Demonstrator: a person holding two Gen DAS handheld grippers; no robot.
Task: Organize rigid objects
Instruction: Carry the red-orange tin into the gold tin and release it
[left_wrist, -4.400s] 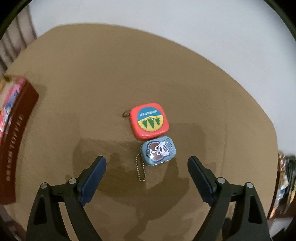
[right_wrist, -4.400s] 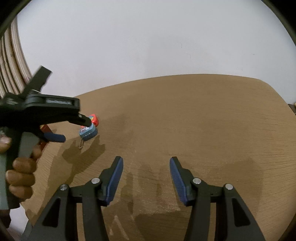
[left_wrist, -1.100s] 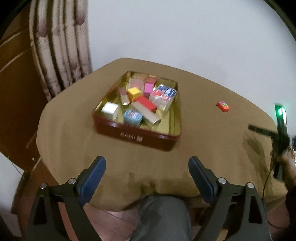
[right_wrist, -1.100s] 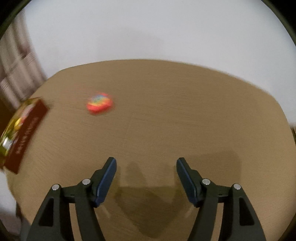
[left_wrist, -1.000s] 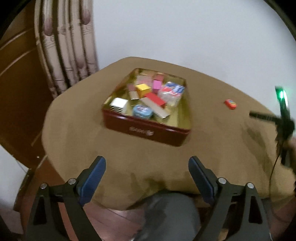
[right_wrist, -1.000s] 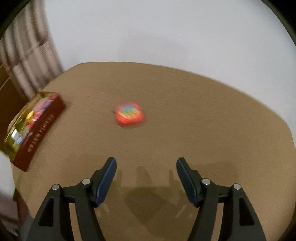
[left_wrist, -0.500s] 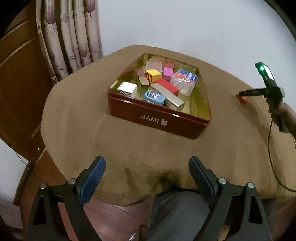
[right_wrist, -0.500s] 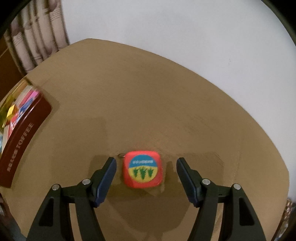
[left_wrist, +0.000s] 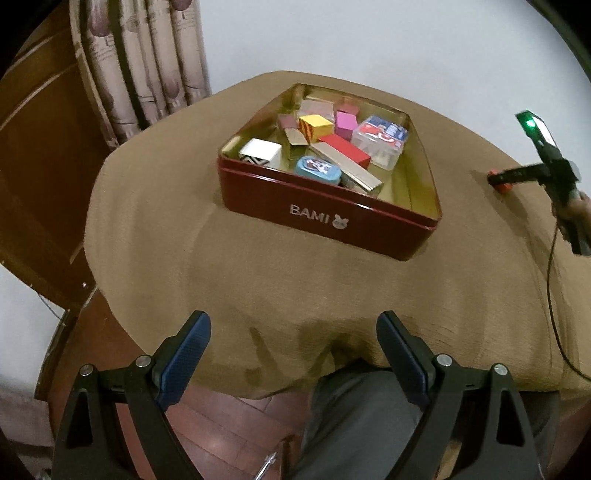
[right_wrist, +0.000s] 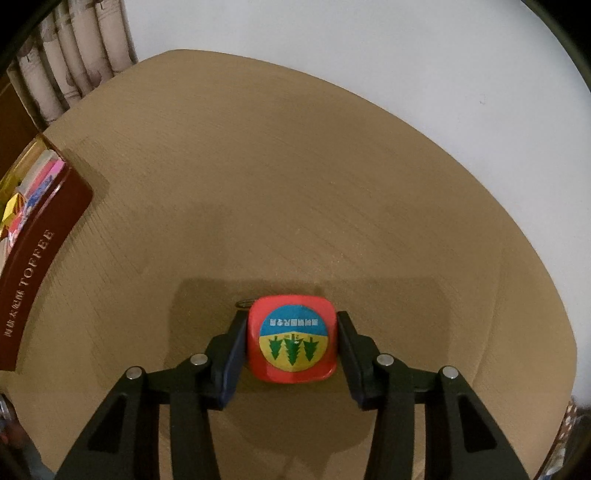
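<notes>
— Closed in since half a second ago: the right gripper (right_wrist: 291, 341), whose fingers stood clear of the red square case (right_wrist: 291, 338), now has them flanking it. Pressed tight?

— Both pads sit against its sides, the case on the brown table cover (right_wrist: 295, 166) at 6 o'clock in the right wrist view. Its lid carries a round label, blue above, yellow below, with three green trees, and a small metal ring shows at its far-left corner.

— And to the left?

— At 9 o'clock in that view, the dark red tin (right_wrist: 40, 266), lettered TOFFEE on that side, coloured boxes showing over its rim.

— What of the other hand?

— The left gripper (left_wrist: 293, 356) hangs spread wide and empty over the table's near edge. Its view shows the tin (left_wrist: 325, 218) at 12 o'clock, marked BAMI, holding a blue oval tin (left_wrist: 317, 170), red, pink, yellow and silver blocks. At 3 o'clock the right gripper (left_wrist: 506, 177) meets the red case (left_wrist: 503, 187), well apart from the tin.
</notes>
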